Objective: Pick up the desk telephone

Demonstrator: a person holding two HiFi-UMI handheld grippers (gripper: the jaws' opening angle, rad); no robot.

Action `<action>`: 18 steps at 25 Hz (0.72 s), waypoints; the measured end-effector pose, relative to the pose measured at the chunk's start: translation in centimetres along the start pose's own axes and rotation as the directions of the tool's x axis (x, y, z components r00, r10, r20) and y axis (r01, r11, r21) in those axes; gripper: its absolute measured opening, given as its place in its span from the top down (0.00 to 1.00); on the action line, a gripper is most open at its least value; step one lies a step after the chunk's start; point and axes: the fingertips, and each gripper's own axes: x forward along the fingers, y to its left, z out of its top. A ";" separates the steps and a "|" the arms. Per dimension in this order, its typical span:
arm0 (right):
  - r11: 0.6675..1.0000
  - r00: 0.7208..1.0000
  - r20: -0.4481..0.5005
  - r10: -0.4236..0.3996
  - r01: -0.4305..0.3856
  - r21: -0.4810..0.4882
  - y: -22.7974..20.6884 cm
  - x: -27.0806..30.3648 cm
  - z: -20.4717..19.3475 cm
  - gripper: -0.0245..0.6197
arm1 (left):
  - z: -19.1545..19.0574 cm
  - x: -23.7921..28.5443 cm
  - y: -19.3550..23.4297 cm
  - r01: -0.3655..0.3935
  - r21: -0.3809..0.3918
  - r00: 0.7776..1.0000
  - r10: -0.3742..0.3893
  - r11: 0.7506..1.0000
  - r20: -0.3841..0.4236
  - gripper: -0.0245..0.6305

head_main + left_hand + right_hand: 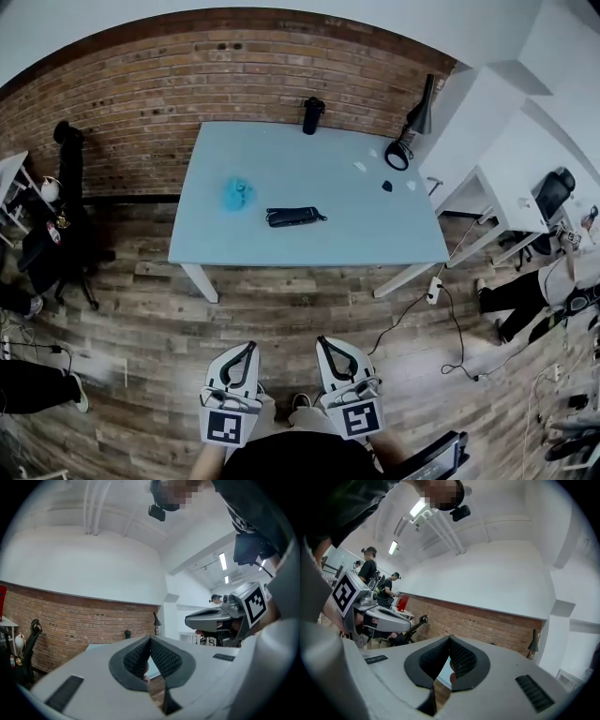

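Brick wall and plank floor surround a pale blue table.

Left gripper: the jaws are closed, the ribbed pads meet at the tips, and nothing is between them. Right gripper: the jaws are likewise closed tip to tip and empty. In the head view both grippers sit side by side at the lower edge, close to the person's body and over the floor. They point toward the table and are well apart from it. Each carries its marker cube at the rear.

Desk telephone: a black, elongated unit lying flat near the centre of the table, nearer the front edge than the wall. Neither gripper touches it.

Other items on the table:
- A blue object just left of the telephone.
- A black bottle upright at the far edge.
- A black desk lamp at the far right corner, with small white pieces near it.

A power strip with cable lies on the floor beside the right front table leg.
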 end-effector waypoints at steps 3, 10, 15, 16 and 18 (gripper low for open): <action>1.000 1.000 -0.014 -0.012 0.012 -0.001 0.7 1.7 0.1 0.94 | -0.1 0.5 2.2 0.011 -0.008 1.000 -0.011 1.000 0.004 0.94; 1.000 0.999 -0.026 -0.018 0.018 0.002 0.1 4.4 -1.1 0.94 | -0.8 2.3 4.0 0.028 -0.027 1.000 -0.028 0.999 -0.009 0.94; 1.000 1.000 -0.021 -0.005 0.006 0.025 -2.5 7.4 -3.1 0.94 | -1.0 5.8 5.1 0.020 -0.003 0.999 -0.021 1.000 -0.039 0.94; 1.000 1.000 -0.012 -0.002 0.002 0.028 -3.2 8.1 -3.5 0.94 | -0.8 6.6 5.4 0.017 0.007 0.999 -0.017 1.000 -0.041 0.94; 0.998 1.000 -0.005 0.000 0.000 0.055 -4.8 9.5 -4.4 0.94 | -0.5 8.5 5.7 0.012 0.024 0.999 -0.011 1.000 -0.043 0.94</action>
